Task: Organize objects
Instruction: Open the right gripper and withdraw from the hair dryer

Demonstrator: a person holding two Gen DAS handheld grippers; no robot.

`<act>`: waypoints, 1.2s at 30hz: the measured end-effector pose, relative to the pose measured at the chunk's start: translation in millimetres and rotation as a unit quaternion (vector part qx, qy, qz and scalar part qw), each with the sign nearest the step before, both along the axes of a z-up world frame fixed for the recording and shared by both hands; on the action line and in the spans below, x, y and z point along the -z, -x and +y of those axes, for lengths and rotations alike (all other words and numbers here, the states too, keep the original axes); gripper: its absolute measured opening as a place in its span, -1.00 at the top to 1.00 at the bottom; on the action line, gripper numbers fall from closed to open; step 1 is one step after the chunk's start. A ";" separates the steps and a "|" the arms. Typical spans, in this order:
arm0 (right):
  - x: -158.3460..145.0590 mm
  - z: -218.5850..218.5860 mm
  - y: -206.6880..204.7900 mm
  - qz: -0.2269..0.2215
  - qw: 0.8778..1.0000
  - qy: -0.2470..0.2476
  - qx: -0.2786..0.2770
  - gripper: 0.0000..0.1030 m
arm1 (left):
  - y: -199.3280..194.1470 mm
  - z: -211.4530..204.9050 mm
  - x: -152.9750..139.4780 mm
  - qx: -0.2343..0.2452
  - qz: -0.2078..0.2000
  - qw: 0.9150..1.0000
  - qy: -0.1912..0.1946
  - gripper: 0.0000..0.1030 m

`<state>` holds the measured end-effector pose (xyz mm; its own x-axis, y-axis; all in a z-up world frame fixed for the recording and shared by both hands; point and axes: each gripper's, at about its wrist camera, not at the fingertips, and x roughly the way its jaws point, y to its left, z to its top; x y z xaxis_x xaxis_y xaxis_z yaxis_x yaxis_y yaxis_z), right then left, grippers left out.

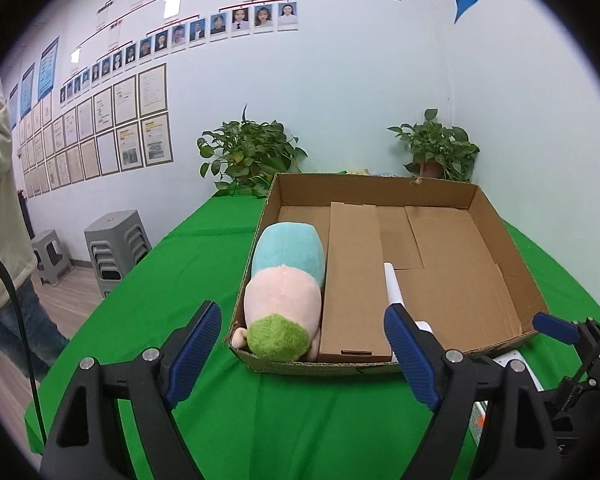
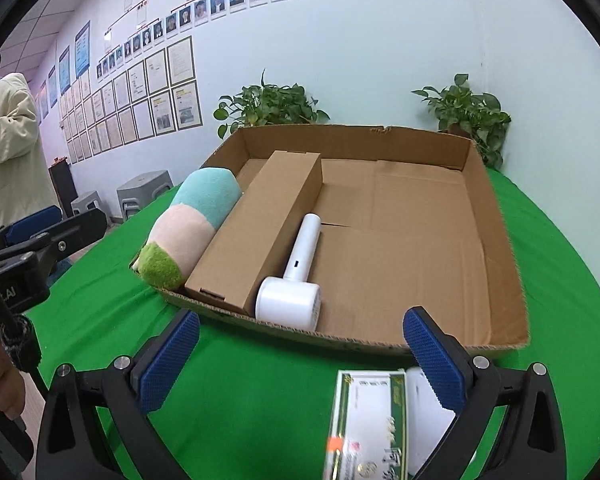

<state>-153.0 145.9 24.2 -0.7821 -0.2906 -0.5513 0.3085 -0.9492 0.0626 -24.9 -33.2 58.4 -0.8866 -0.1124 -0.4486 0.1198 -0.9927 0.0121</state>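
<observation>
A shallow cardboard tray point(image 1: 512, 240) point(image 2: 500, 216) sits on the green table. Inside it, from left to right, lie a plush toy point(image 1: 284, 292) point(image 2: 192, 224) in blue, pink and green, a long brown carton point(image 1: 354, 276) point(image 2: 260, 224) and a white handheld device point(image 2: 296, 280), partly hidden behind my finger in the left wrist view point(image 1: 392, 280). My left gripper point(image 1: 302, 356) is open and empty in front of the tray. My right gripper point(image 2: 302, 360) is open over a green-and-white box point(image 2: 364, 424) and a white object point(image 2: 424, 420) on the table.
Two potted plants point(image 1: 248, 156) point(image 1: 436, 148) stand behind the tray against the wall. Grey stools point(image 1: 116, 248) and a person in a beige coat point(image 2: 8, 152) are at the left. My right gripper shows at the right edge of the left wrist view point(image 1: 560, 332).
</observation>
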 end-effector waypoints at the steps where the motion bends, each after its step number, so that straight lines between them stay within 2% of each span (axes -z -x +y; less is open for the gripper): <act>1: 0.3 3.4 -0.9 0.001 1.000 0.000 0.000 -0.99 | -0.6 1.3 0.4 -0.002 0.001 1.000 -0.003 -0.62; 15: -5.4 21.2 -24.4 0.029 0.999 0.012 0.006 -0.99 | -6.3 1.0 6.4 -0.021 0.005 1.000 -0.013 -0.62; 36: 12.9 21.7 -41.3 0.020 1.000 0.008 -0.003 -0.99 | -2.2 -2.8 18.1 -0.013 -0.009 1.000 -0.025 -0.62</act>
